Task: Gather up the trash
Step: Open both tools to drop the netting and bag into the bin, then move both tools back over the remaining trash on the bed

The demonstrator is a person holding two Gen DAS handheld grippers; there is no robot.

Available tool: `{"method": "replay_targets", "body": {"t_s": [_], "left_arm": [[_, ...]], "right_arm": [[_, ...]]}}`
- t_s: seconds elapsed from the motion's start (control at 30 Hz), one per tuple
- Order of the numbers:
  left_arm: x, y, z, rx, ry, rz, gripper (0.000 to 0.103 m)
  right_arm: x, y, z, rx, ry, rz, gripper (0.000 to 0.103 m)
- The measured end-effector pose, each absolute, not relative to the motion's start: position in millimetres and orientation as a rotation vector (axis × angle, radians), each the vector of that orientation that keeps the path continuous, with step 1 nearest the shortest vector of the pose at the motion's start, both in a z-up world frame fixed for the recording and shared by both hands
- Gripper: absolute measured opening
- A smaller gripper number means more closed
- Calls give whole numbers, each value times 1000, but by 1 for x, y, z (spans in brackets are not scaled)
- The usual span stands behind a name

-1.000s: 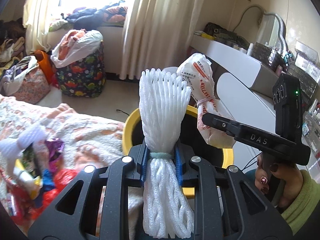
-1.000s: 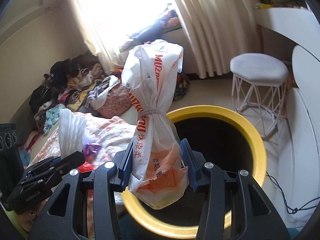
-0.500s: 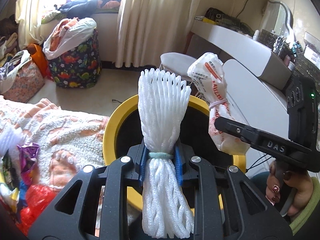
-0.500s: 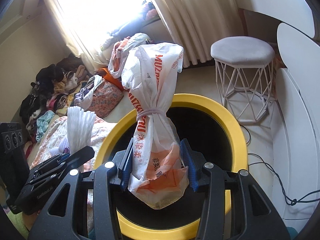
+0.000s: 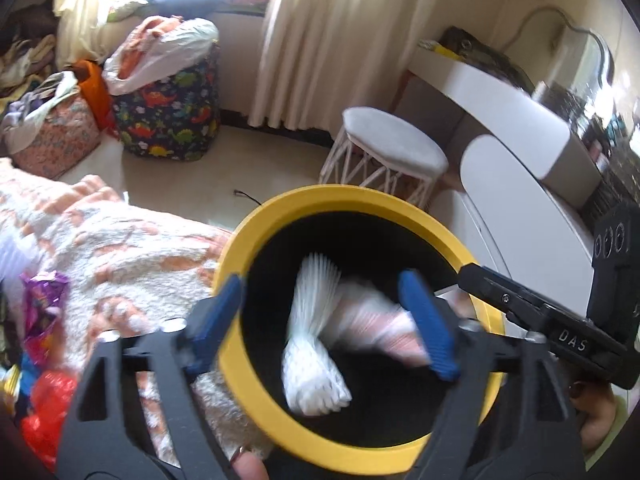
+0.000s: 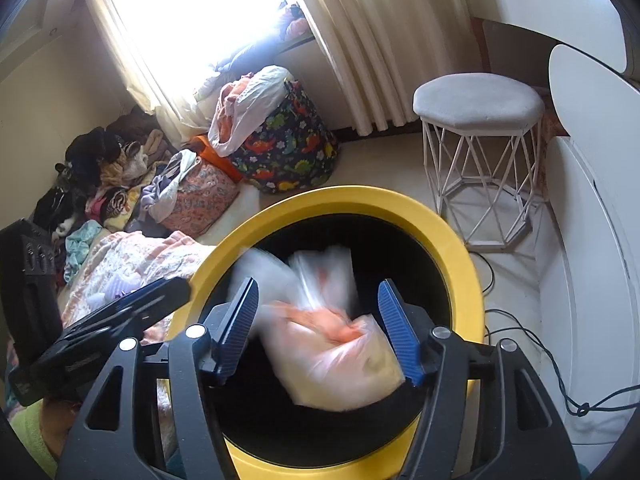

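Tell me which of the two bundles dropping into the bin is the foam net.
The ribbed white foam net, fanned at its top, below the open left gripper. The other, below the right gripper, is a smooth plastic bag with orange showing through.

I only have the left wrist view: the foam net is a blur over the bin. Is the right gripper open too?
Observer: Yes. The right gripper is open; its jaws have just been opening, with the blurred bag between them, over the bin.
Reviewer: Anything on the floor on the far side of the bin?
Observer: A dark cable lies to the right of it.
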State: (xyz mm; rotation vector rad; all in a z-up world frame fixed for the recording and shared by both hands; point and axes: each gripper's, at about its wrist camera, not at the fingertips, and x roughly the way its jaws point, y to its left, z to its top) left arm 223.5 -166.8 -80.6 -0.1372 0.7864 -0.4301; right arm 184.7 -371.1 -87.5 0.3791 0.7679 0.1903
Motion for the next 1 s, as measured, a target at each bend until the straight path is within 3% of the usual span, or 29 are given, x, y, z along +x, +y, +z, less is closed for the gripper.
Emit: {"method": "replay_targets", "body": {"t_s": [0.07, 0.43, 1.0], "left_arm": [[217, -158, -75, -156, 760, -415, 92], [196, -136, -54, -114, 684, -354, 92], [168, -95, -36, -108, 601, -282, 92]], "right_arm": [[184, -371, -87, 381, 758, 185, 66], [171, -360, -76, 341, 670, 180, 79], [147, -325, -54, 294, 579, 198, 84]]}}
